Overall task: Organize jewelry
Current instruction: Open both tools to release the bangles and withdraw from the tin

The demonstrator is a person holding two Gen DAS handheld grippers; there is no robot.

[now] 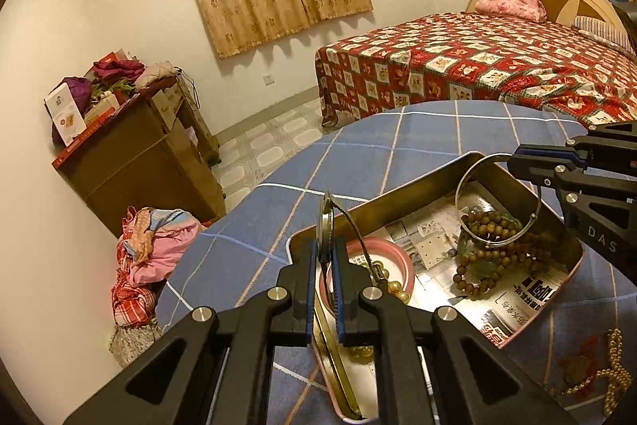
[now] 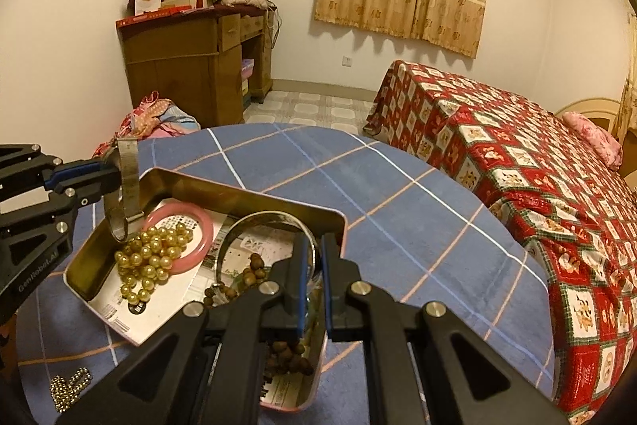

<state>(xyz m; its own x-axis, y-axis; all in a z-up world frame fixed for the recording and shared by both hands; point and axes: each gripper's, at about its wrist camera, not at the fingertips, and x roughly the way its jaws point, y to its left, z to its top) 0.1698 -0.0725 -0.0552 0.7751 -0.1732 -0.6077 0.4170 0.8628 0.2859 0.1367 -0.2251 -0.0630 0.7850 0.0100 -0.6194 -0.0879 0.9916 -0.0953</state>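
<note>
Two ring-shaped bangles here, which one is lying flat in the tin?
The pink bangle. It lies flat on the newspaper in the tin, beside the gold pearl beads. The silver bangle is pinched upright in the right tongs.

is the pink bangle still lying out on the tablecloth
No, the pink bangle lies inside the tin, next to the gold beads.

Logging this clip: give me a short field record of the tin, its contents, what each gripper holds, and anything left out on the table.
container: open metal tin on blue checked tablecloth
in tin: pink bangle, gold pearl beads, wooden bead strands
left gripper: shut on mesh-band watch, above the tin
right gripper: shut on silver bangle, above the tin
outside tin: gold ball chain
</note>
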